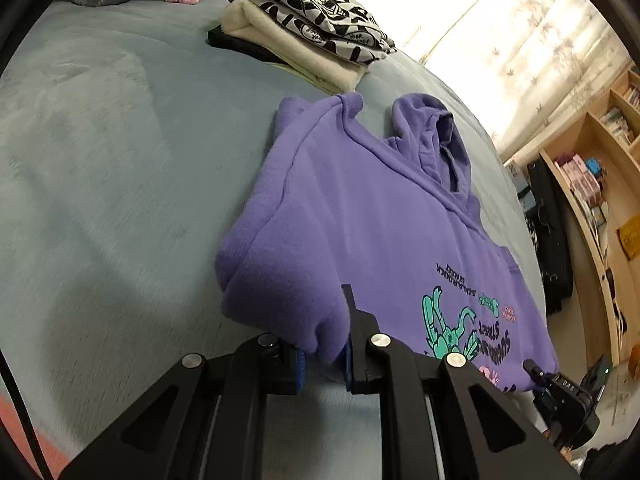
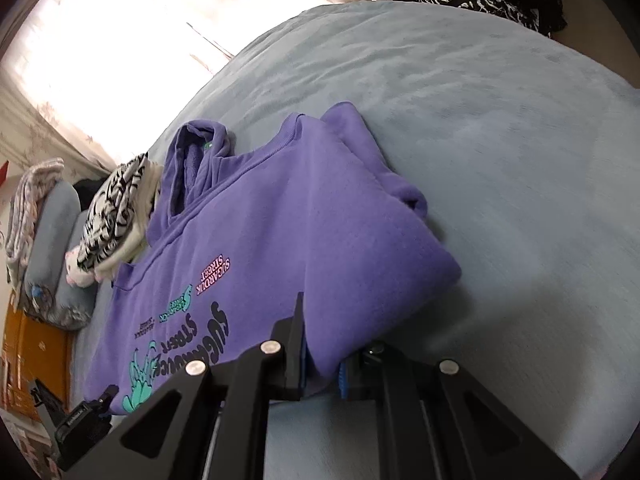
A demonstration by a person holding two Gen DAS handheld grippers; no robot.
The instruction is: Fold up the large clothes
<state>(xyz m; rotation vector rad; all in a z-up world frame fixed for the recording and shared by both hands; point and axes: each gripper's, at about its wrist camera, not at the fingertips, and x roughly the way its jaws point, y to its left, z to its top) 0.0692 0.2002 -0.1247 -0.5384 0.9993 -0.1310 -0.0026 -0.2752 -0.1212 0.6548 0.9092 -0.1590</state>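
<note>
Purple hoodie (image 1: 360, 208) with teal-and-black print, grey-blue bedspread (image 1: 120, 160), black-and-white patterned garment (image 1: 320, 12) atop cream one (image 1: 296, 56).

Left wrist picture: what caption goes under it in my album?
Both grippers, left and right, pinch the purple hoodie's bottom edge on the blue bed.

Purple hoodie (image 1: 360, 220) with teal and black chest print, face up on the blue-grey bed (image 1: 100, 160), sleeves tucked under, hood flat toward the window-side edge. Hem end raised off the bed, both bottom corners pinched.
</note>
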